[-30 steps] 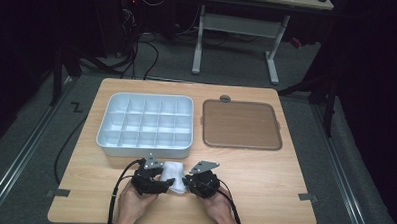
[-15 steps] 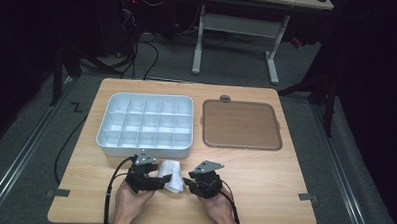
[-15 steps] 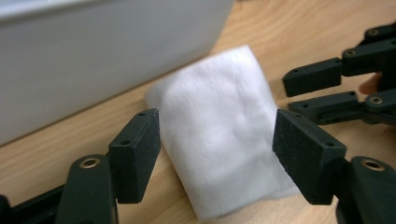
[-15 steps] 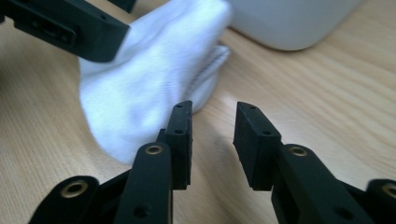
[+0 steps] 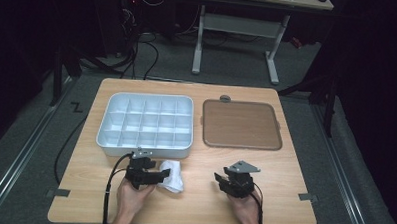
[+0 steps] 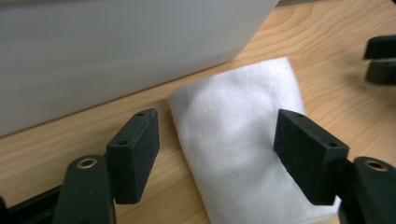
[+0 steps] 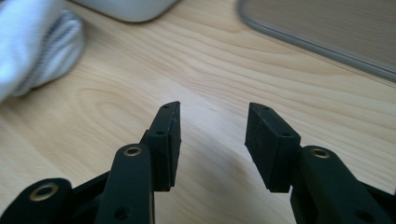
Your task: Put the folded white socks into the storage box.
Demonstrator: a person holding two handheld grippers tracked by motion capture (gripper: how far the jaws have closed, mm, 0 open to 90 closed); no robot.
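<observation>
Both grippers are black: the left gripper [image 5: 156, 176] trails a black cable at seven o'clock, the right gripper [image 5: 223, 182] carries a grey three-cornered plate. Brass-ringed screw holes dot the ribbed jaws.

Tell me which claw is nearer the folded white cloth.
Left. The left claw straddles the folded white cloth, jaws open either side of it. The right claw sits open, well off to the cloth's right.
</observation>
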